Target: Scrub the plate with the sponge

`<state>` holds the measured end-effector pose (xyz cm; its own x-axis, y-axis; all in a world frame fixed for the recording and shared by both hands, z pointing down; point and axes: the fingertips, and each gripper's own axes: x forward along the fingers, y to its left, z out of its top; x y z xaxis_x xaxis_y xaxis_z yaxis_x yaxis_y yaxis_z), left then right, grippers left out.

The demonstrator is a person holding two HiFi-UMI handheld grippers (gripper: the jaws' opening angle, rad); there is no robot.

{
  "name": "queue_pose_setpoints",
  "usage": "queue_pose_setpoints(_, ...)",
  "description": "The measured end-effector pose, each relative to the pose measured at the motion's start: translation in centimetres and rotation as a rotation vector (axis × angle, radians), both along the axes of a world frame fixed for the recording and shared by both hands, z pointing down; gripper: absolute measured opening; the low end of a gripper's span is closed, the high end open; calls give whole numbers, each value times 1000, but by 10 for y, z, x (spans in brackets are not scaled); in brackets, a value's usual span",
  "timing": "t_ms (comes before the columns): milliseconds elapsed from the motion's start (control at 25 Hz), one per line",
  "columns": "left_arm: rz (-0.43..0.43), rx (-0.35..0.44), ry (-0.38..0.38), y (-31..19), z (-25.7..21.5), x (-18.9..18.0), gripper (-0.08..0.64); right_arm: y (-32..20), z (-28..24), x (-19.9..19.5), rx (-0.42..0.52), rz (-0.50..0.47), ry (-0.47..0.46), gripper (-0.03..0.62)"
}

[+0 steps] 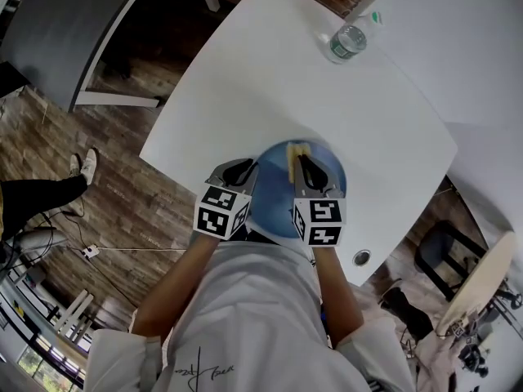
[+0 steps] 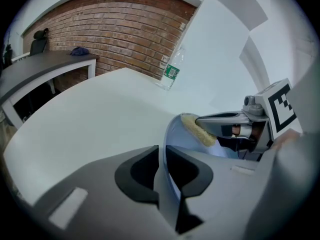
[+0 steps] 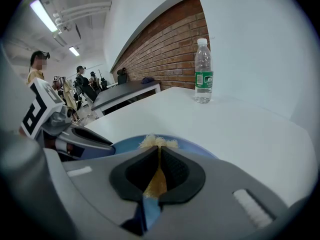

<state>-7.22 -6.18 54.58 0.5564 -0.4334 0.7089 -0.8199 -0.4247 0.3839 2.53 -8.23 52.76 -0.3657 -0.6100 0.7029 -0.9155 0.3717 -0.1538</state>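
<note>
Left gripper (image 2: 162, 156): I have its fingers (image 2: 137, 171) pinched on the plate's near-left rim. I judge this is the anchor, so the dish can't skate or spin under the scrubbing.
Right gripper (image 3: 159, 151): its fingers (image 3: 177, 171) are closed tight on the sponge, squeezing it thin, with only a frayed tuft showing past the tips. A deep grip like this should keep it from twisting out when I press.
Plate (image 1: 274, 215): blue, just in front of me near the desk's edge, between the two grippers. I can't tell whether it lies flat or is tipped up a little.
Sponge (image 2: 197, 129): yellow, on the plate's far side near the rim, so it looks set up for a stroke across the face. I judge the scrubbing is under way or about to begin.
Desk (image 1: 270, 80): white and bare around the plate, with room to work.
Bottle (image 1: 350, 39): upright, well apart at the far corner, clear of my strokes.
</note>
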Motion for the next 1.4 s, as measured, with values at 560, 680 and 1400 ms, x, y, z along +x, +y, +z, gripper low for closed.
queue_pose_setpoints(560, -55, 10, 23, -1, 2, 4, 31, -7, 18, -25, 29, -91, 95, 21)
queue_pose_setpoints(680, -66, 5, 27, -3, 7, 4, 31, -8, 24, -25, 25, -96, 76, 21)
queue_pose_setpoints(1400, -74, -7, 67, -1, -1, -3, 32, 0, 18, -41, 12, -137, 64, 21)
